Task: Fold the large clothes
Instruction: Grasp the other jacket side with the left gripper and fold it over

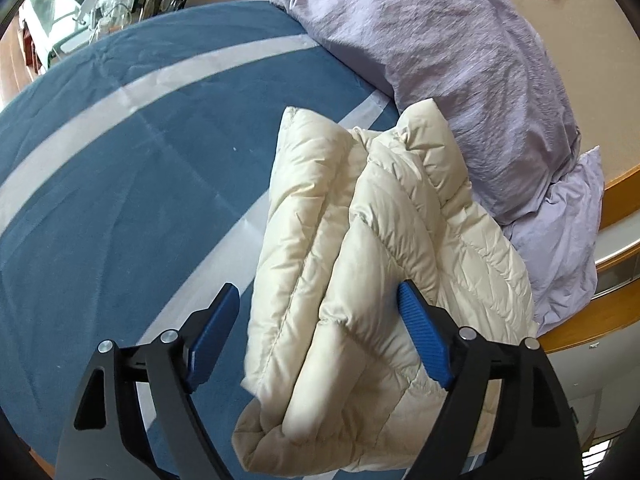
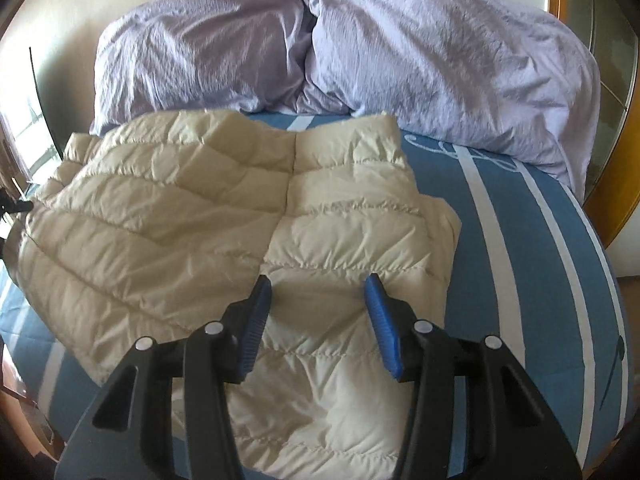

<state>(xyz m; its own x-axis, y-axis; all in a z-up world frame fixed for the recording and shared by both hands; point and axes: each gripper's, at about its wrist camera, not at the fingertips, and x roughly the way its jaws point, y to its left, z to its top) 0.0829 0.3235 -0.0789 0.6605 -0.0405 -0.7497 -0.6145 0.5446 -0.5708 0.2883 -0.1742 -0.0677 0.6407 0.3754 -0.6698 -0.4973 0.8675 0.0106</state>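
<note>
Both tongs tilt down over folded jacket (image 2: 224, 216), empty: left gripper (image 1: 320, 308) spread wide, right gripper (image 2: 318, 292) half-open. Bedspread (image 1: 120, 200) bare frame-left.

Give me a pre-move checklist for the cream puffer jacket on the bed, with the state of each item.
1. Left gripper released: ok, jaws open, one pad beside the puffer jacket, not pinching.
2. Right gripper released: ok, jaws open over the jacket, nothing clamped.
3. Jacket folded into a compact bundle: ok, layers stacked.
4. Jacket fully supported on the blue bedspread: ok from the right wrist view.
5. Jacket clear of the lavender pillows: not ok, its far edge touches or overlaps one.
6. Fold edges aligned: cannot tell.
</note>
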